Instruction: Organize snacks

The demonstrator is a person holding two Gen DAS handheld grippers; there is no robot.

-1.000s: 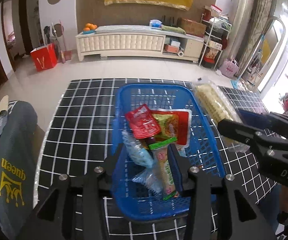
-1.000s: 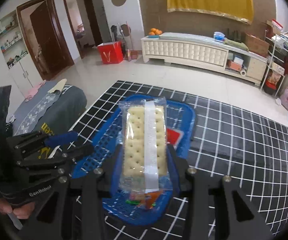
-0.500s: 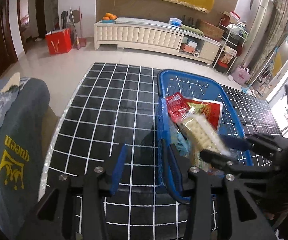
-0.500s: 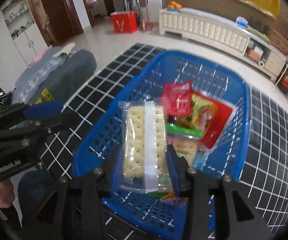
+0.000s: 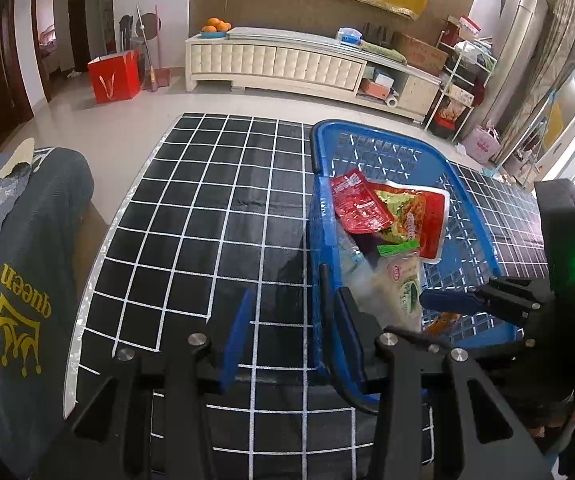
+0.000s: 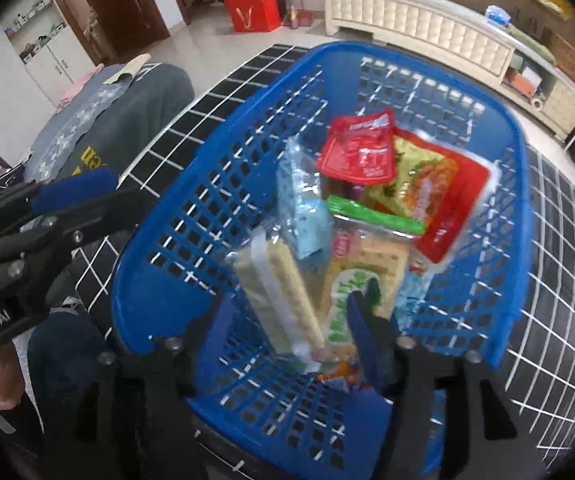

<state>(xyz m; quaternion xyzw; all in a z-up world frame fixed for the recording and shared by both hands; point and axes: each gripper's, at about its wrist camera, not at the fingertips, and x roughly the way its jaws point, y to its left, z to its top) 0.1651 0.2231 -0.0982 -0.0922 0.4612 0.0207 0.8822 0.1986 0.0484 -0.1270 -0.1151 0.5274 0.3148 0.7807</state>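
The right gripper (image 6: 287, 332), jaws opening, releases a light, brittle cracker pack (image 6: 277, 300), best pinched by its long edges, near the blue basket (image 6: 511, 280)'s front rim.

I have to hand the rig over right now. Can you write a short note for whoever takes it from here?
Right gripper: over the blue basket, jaws opening. The clear cracker pack lies tilted between them, blurred, apparently dropping free.
Left gripper: part open, holding nothing, straddling the basket's near left wall above the checked tablecloth.
In the basket: red pouch, red and yellow packet, green-topped cracker pack, light blue packet.
Done: cracker pack brought into the basket.
Left: pull the right gripper clear. No other snacks show on the cloth in these views; check before finishing.
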